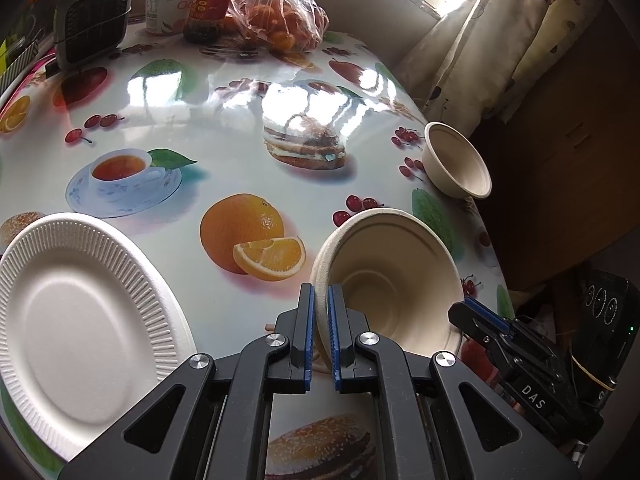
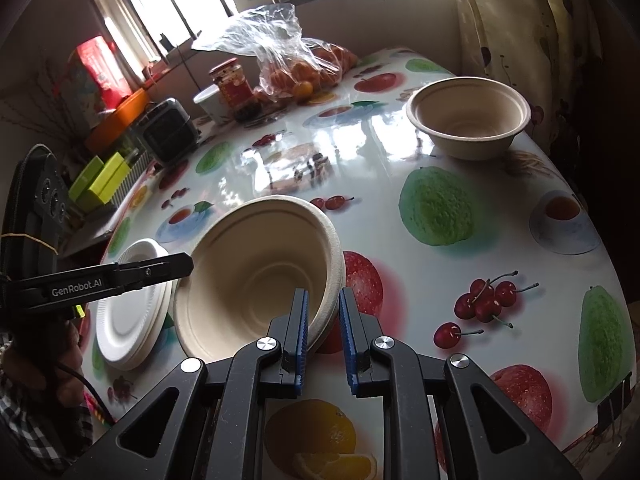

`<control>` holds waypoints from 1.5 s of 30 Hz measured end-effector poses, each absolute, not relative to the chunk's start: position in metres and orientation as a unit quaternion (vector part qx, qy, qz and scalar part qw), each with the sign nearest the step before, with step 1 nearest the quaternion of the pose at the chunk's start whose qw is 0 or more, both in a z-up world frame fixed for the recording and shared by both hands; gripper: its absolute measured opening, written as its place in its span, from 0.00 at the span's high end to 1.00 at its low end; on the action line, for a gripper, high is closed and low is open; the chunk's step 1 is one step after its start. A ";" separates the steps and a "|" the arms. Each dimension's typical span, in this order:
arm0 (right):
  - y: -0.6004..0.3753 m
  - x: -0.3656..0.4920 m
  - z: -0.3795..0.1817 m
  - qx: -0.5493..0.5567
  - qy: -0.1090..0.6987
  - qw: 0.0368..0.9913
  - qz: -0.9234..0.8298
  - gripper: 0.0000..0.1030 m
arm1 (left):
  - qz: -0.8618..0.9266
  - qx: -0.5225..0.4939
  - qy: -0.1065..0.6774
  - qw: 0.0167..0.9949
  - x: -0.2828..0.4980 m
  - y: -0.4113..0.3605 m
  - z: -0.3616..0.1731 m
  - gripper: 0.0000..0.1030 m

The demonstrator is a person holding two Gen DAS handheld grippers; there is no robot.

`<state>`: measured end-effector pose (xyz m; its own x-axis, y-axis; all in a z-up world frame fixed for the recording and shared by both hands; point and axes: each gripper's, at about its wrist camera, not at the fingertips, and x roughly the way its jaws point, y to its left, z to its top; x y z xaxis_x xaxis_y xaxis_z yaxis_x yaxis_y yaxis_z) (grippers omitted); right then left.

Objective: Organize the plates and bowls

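A beige paper bowl (image 1: 396,280), which looks like two nested together, is held by its rim from both sides near the table's front. My left gripper (image 1: 320,292) is shut on the bowl's left rim, and my right gripper (image 1: 466,310) pinches the opposite rim. In the right wrist view the right gripper (image 2: 324,296) is shut on the bowl (image 2: 256,272), with the left gripper (image 2: 188,262) at its far rim. A second beige bowl (image 2: 468,116) stands alone near the table's far right edge. White ribbed plates (image 2: 128,312) lie stacked to the left.
The table (image 1: 224,128) wears a glossy fruit-print cloth. At its back stand a red-labelled jar (image 1: 214,0), a white tub (image 1: 168,6), a plastic bag of oranges (image 1: 284,12) and a black appliance (image 1: 94,20). A curtain (image 2: 528,32) hangs beyond the right edge.
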<state>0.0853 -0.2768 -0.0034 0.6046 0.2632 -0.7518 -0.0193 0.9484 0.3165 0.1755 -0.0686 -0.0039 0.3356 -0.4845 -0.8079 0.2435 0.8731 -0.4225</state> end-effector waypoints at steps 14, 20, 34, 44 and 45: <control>-0.278 0.086 -0.004 0.141 0.439 0.884 0.080 0.84 | -0.226 -0.110 0.530 0.810 0.177 -0.071 -0.004 0.94; -0.279 0.086 -0.005 0.141 0.438 0.884 0.080 0.84 | -0.225 -0.110 0.530 0.810 0.176 -0.071 -0.004 0.94; -0.284 0.086 -0.005 0.151 0.437 0.884 0.074 0.80 | -0.220 -0.105 0.531 0.812 0.176 -0.073 -0.003 0.92; -0.286 0.084 0.000 0.155 0.432 0.886 0.065 0.67 | -0.213 -0.099 0.527 0.817 0.176 -0.071 0.000 0.82; -0.286 0.084 0.000 0.156 0.431 0.887 0.064 0.66 | -0.213 -0.098 0.526 0.818 0.176 -0.072 0.002 0.81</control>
<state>0.0841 -0.2865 0.0004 0.6202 0.2480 -0.7442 0.0201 0.9434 0.3311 0.1756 -0.0718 0.0015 0.3568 -0.4513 -0.8180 0.2452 0.8901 -0.3841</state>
